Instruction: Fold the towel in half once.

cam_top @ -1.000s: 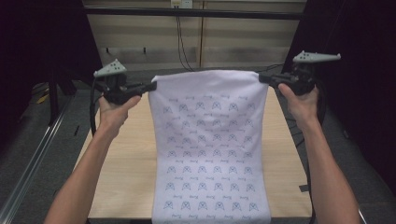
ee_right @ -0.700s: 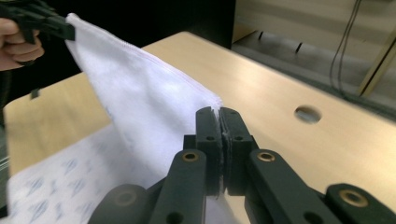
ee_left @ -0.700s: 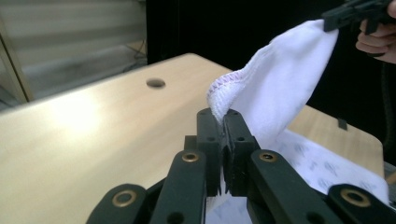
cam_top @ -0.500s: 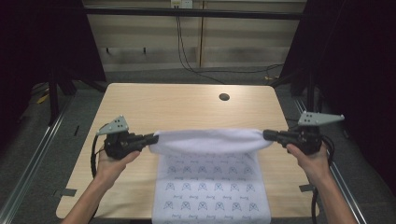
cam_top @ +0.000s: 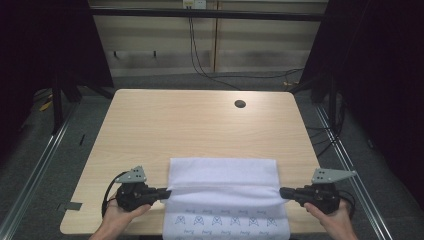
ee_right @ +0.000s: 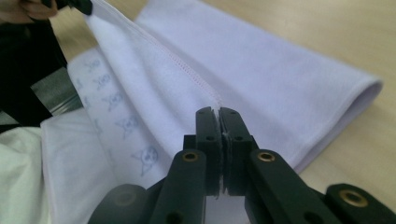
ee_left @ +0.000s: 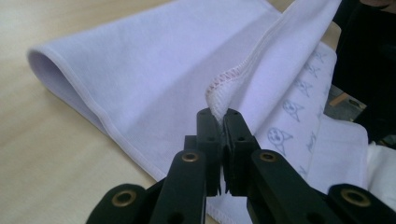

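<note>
A person folds a white printed cloth (cam_top: 222,195) on a pale wooden surface (cam_top: 200,125), lower centre of the high view. The left claw (cam_top: 167,192) is clamped tight on one stitched corner of the cloth, the right claw (cam_top: 282,192) on the opposite corner, and the hem runs taut between them just above the layer below. In the left gripper view the jaws pinch the overlocked corner (ee_left: 215,95); in the right gripper view the jaws pinch the seamed edge (ee_right: 215,106). The fold's rounded far edge lies across the middle of the surface, and the patterned face shows at the bottom of the frame, where the cloth appears to hang over the near edge.

To finish this fold cleanly, both corners should likely come down level and together, with the hem held straight, so that the upper layer lands square on the lower one without a wrinkle. Bare surface stretches toward the top of the frame, where a small dark round hole (cam_top: 240,104) sits at upper right. Both hands work close to the near corners, so there is little margin there.
</note>
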Demonstrator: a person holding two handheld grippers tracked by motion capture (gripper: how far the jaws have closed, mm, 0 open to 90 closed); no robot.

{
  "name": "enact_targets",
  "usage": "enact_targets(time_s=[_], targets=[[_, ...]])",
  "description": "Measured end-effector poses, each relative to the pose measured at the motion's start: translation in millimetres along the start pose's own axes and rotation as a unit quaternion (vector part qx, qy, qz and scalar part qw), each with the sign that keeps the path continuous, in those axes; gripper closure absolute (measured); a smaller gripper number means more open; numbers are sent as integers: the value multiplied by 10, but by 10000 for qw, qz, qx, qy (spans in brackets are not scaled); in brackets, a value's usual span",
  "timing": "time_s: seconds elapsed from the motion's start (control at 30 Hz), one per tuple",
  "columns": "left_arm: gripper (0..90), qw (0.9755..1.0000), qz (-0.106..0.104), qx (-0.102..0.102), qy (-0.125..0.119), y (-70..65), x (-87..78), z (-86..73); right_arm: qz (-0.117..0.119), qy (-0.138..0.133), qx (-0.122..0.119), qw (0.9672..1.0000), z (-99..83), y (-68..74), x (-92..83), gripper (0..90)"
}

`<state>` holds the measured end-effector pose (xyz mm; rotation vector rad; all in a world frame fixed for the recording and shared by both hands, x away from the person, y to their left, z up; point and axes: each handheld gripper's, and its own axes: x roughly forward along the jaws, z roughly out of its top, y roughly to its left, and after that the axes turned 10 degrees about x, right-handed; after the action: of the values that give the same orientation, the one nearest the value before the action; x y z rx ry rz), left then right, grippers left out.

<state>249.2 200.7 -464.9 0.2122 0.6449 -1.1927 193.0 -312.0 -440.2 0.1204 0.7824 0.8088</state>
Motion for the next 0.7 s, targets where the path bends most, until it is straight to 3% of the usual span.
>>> enact_targets(time_s=[0.07,0.17,0.2,0.37,0.57,0.7], targets=[[871,9999,-77,-12,138,-15,34,-54,26,145,150,9998,-88,-1,68,875],[871,9993,-125,-49,355,-8,106,-128,-56,448,124,9989,-186,3,167,875],[871,9992,-14,-35,404,-16,133,-150,-73,520,163,9985,-213,-6,196,875],[870,9968,-119,21,789,-55,252,-187,-200,861,124,9960,-267,-12,296,874],[873,9964,-144,-54,838,2,275,-198,-321,1220,148,9919,-330,-30,423,875],[875,9971,20,-26,765,95,304,-175,-359,1138,207,9926,-283,-78,472,876]])
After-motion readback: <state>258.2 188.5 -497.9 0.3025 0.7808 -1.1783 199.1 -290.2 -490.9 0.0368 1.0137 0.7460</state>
